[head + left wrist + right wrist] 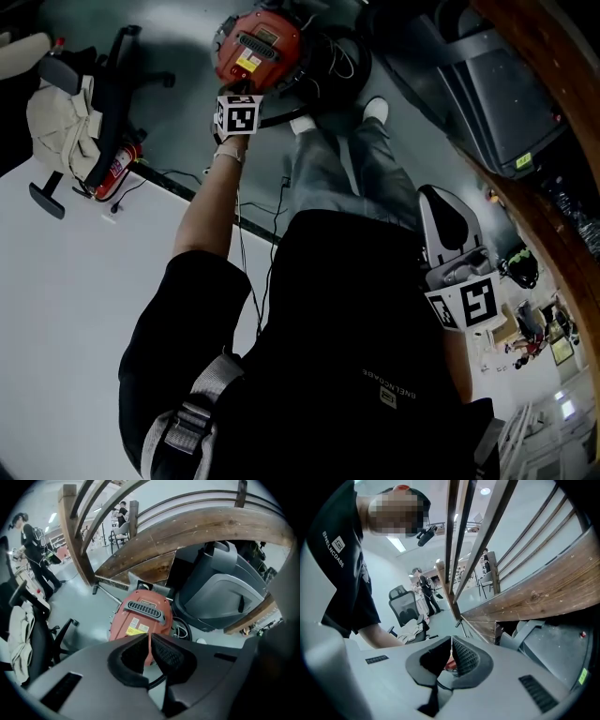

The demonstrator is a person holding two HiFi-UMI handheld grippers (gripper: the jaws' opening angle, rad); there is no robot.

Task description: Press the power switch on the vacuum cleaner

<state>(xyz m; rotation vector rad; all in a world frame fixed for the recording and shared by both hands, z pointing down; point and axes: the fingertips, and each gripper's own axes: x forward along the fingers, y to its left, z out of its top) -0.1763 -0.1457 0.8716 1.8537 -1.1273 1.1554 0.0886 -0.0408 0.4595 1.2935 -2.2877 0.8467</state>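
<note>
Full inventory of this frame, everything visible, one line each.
vacuum cleaner: 1, red, on the floor just beyond the left gripper
office chair: 1, black, on the floor left of the vacuum cleaner
jacket: 1, beige, draped on the office chair
fire extinguisher: 1, red, lying by the chair's base (looks like one)
table: 1, white, at the person's left
machine: 1, grey, right of the vacuum cleaner, under the rail
rail: 1, brown wood, curved
bystanders: at least 2, dark clothes, far background
left gripper: grey, shut, empty, held out toward the vacuum cleaner
right gripper: grey, shut, empty, at the person's right side
</note>
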